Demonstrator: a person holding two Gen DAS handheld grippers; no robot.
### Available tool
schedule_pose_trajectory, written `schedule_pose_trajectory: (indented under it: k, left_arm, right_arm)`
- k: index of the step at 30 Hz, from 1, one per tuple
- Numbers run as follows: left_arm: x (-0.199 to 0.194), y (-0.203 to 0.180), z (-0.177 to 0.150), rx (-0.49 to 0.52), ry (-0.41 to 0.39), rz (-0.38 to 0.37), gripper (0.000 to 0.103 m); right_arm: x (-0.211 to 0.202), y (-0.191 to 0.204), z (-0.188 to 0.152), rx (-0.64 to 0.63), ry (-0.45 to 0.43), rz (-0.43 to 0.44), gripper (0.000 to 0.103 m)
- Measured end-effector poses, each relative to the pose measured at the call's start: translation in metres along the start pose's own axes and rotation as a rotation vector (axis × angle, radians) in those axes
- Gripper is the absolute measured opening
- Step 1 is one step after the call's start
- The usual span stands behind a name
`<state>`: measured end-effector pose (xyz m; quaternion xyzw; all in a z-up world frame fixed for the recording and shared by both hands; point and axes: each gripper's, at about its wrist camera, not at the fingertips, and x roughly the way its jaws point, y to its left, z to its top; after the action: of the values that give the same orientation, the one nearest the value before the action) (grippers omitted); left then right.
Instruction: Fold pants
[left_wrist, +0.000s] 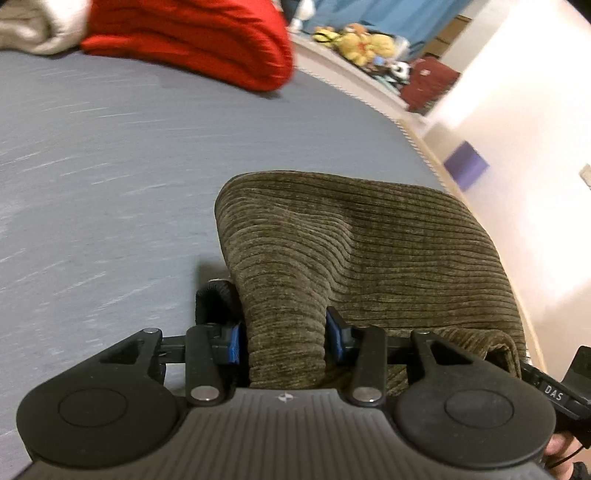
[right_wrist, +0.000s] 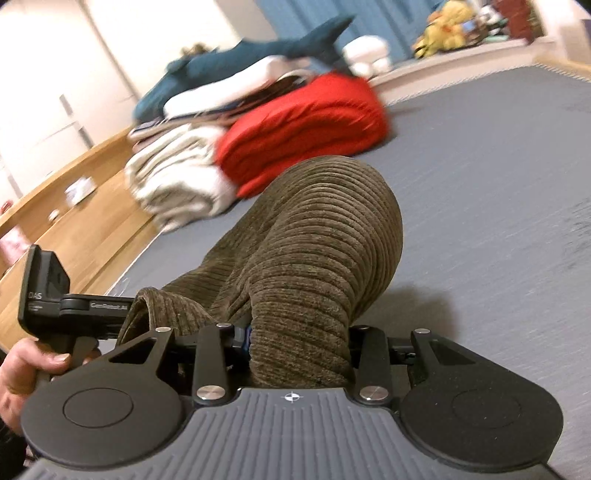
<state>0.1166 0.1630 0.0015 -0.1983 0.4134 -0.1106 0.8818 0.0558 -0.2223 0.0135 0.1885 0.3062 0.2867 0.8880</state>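
Our left gripper (left_wrist: 282, 341) clamps a bunched fold of the pants (left_wrist: 369, 251), which drape ahead and to its right over the bed (left_wrist: 110, 166). Our right gripper (right_wrist: 299, 347) likewise grasps the pants (right_wrist: 314, 240), humped just ahead. Beyond lies a red blanket (right_wrist: 303, 129).

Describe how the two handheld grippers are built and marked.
Both the left gripper and right gripper are matte black, with ribbed grey top plates bearing a small crosshair mark, round side discs and silver pivot pins. Blue pads line the left fingers. A black module printed "DAS" sits on the left one.
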Motion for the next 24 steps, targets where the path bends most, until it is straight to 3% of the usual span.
schedule_pose_trajectory:
  k: [4,8,11,13,16,20,24]
  left_arm:
    - [0.022,-0.026,-0.003,0.05,0.013,-0.039,0.048]
    - [0.034,-0.034,-0.007,0.116,0.017,0.083,0.051]
    - [0.029,-0.03,-0.005,0.111,-0.009,0.111,0.051]
    - [0.022,-0.032,-0.005,0.125,-0.025,0.103,0.051]
    - [0.01,-0.037,-0.008,0.166,-0.038,0.078,0.051]
    - [0.004,-0.055,-0.011,0.218,-0.07,0.052,0.051]
    - [0.003,-0.072,-0.014,0.286,-0.111,0.034,0.05]
  right_arm:
    - [-0.023,-0.032,0.01,-0.026,-0.055,-0.063,0.039]
    - [-0.021,-0.064,0.012,-0.046,0.002,-0.193,0.042]
    - [-0.01,-0.098,0.005,0.097,0.094,-0.34,0.049]
    - [-0.01,-0.117,0.001,0.208,0.125,-0.371,0.057]
    - [-0.019,-0.108,0.007,0.172,0.097,-0.396,0.057]
    - [-0.038,-0.093,0.012,0.087,-0.003,-0.457,0.061]
    - [-0.044,-0.072,0.018,-0.027,-0.072,-0.403,0.063]
